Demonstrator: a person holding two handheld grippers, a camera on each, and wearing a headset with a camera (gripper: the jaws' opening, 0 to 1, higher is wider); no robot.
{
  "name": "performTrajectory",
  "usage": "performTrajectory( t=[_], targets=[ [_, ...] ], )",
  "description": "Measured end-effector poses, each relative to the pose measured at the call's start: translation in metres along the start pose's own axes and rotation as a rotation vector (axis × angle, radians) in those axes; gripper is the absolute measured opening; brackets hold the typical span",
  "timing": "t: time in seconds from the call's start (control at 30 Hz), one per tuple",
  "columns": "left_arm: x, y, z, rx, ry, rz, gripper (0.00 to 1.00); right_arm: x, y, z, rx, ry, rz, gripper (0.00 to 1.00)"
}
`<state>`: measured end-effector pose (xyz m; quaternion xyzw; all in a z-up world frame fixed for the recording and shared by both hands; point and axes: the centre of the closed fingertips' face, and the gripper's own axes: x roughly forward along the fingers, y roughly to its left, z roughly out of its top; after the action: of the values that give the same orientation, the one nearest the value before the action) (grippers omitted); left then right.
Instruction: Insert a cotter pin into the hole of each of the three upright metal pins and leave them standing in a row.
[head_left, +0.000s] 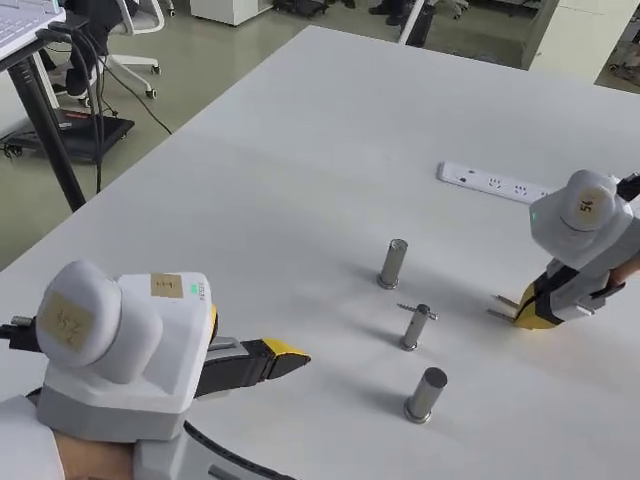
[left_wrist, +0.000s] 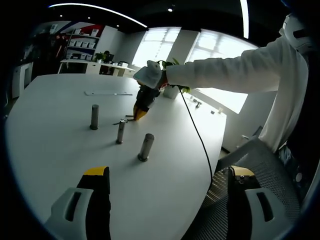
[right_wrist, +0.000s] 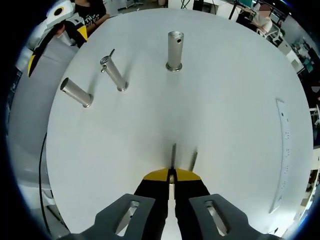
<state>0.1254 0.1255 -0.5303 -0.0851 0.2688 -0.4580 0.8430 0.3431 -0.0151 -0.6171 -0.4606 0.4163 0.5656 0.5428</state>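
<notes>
Your left gripper (left_wrist: 169, 174) is parked well left of the middle metal pin (head_left: 412, 328). Its jaws are spread wide with nothing between them, aimed roughly at the row. That middle metal pin has a fitted cotter pin (head_left: 418, 311) through its top, so one of three looks done. The far metal pin (head_left: 393, 263) stands just beyond it and the near metal pin (head_left: 427, 393) just this side of it, both upright and bare.

Right of the middle metal pin, your right gripper (right_wrist: 171, 176) is tipped down at the table (head_left: 300, 180). Its jaws are pressed together on what looks like a held cotter pin (right_wrist: 173, 156), and a second cotter pin (right_wrist: 194, 159) lies just beside it. I'd say that's the hand closer to the row.

From its jaws the far metal pin sits straight ahead and the near one is off to the left. The held cotter pin runs straight out along the jaws, down low, so you'd need to lift it to hole height. I can't tell which way the holes face.
</notes>
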Motion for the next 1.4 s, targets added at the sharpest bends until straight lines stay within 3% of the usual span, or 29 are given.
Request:
performTrajectory(
  t=[0.3,0.53,0.77,0.87,1.1,1.27,1.4],
  targets=[
    [-0.004,-0.001,0.005,-0.006,-0.012,-0.004,0.98,-0.011,0.003,-0.004,0.009,-0.01,-0.041,0.0],
    [0.0,0.008,0.017,-0.057,-0.03,0.013,0.92,-0.036,0.01,0.014,-0.063,-0.078,-0.088,0.0],
    [0.008,0.017,0.03,-0.102,-0.033,0.038,0.8,-0.062,0.034,0.038,-0.079,-0.189,-0.124,0.0],
    [0.013,0.013,0.041,-0.191,-0.062,0.011,0.65,-0.072,0.047,0.046,-0.107,-0.224,-0.159,0.0],
    [0.028,0.016,0.06,-0.202,-0.078,0.015,0.61,-0.091,0.083,0.068,-0.152,-0.328,-0.196,0.0],
    [0.045,0.006,0.073,-0.27,-0.059,-0.051,0.52,-0.106,0.109,0.086,-0.2,-0.404,-0.233,0.0],
    [0.057,0.003,0.079,-0.302,-0.041,-0.07,0.45,-0.11,0.117,0.09,-0.212,-0.438,-0.264,0.0]
  ],
)
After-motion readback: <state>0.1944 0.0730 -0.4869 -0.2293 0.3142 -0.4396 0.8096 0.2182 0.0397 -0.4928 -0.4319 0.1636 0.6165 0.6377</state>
